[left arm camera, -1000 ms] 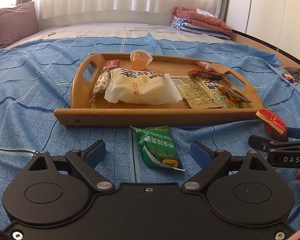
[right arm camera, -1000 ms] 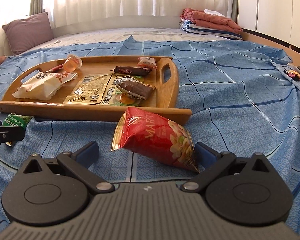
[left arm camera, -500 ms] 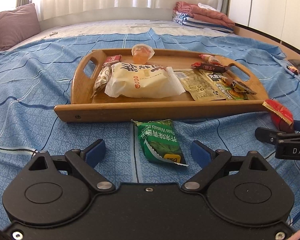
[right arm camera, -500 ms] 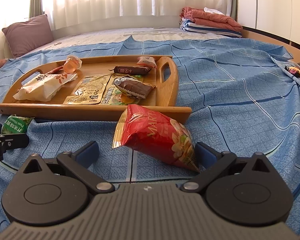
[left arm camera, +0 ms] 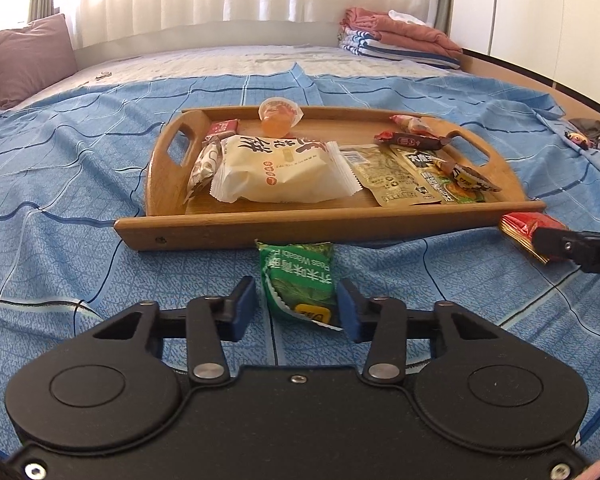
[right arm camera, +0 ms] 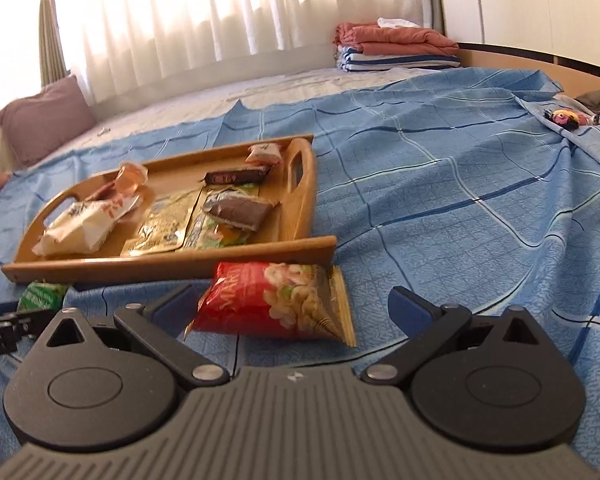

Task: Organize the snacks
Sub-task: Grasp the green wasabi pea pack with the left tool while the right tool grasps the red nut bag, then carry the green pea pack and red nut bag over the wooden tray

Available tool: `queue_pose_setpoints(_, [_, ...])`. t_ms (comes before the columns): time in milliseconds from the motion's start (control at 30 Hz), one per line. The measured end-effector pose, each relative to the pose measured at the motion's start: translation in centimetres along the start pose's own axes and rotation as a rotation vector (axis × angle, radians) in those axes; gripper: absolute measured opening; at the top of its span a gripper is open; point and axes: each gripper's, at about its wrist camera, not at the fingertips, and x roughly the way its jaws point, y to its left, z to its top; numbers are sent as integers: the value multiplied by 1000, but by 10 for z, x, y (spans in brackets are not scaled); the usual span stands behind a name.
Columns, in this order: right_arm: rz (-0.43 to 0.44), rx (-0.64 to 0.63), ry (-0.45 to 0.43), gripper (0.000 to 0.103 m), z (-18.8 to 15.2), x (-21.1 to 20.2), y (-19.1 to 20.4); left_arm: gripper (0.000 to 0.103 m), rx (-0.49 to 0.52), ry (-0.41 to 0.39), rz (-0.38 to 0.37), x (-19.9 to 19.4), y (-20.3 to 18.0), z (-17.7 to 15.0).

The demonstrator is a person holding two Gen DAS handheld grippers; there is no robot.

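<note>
A green wasabi-pea packet [left arm camera: 300,280] lies on the blue bedspread just in front of the wooden tray [left arm camera: 300,228]. My left gripper [left arm camera: 296,308] straddles its near end and its jaws are closing. The right pad is at the packet's edge and a thin gap shows at the left pad. A red nut packet [right arm camera: 276,300] lies by the tray's near right corner, between the wide-open fingers of my right gripper [right arm camera: 290,306], which do not touch it. In the left wrist view the red nut packet [left arm camera: 524,228] shows partly behind a right gripper finger [left arm camera: 572,246].
The tray [right arm camera: 292,256] holds several snacks: a white cake pack [left arm camera: 276,168], a jelly cup [left arm camera: 278,118], flat sachets [left arm camera: 388,174] and chocolate bars. A pillow [left arm camera: 28,60] is at the far left, folded laundry [left arm camera: 400,40] at the far right and the bed frame edge [left arm camera: 540,84] on the right.
My left jaws have swung in from wide open to close beside the green packet. The right wrist view has rolled, so the tray and the red packet now look tilted.
</note>
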Motion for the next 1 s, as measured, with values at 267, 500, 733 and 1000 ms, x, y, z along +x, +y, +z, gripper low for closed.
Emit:
queue_pose_setpoints(267, [-31, -6, 12, 103, 0, 12, 18, 39, 2, 1, -3, -2, 1, -1])
queue_pose_setpoints(500, [-53, 8, 18, 103, -5, 14, 15, 39, 9, 1, 21, 4, -1, -2])
queue_pose_setpoints(733, [-14, 1, 0, 91, 1, 7, 20, 38, -4, 7, 28, 5, -1, 0])
queue_pose_setpoints(1000, [0, -11, 16, 75, 3, 4, 30, 34, -37, 13, 19, 0, 5, 7])
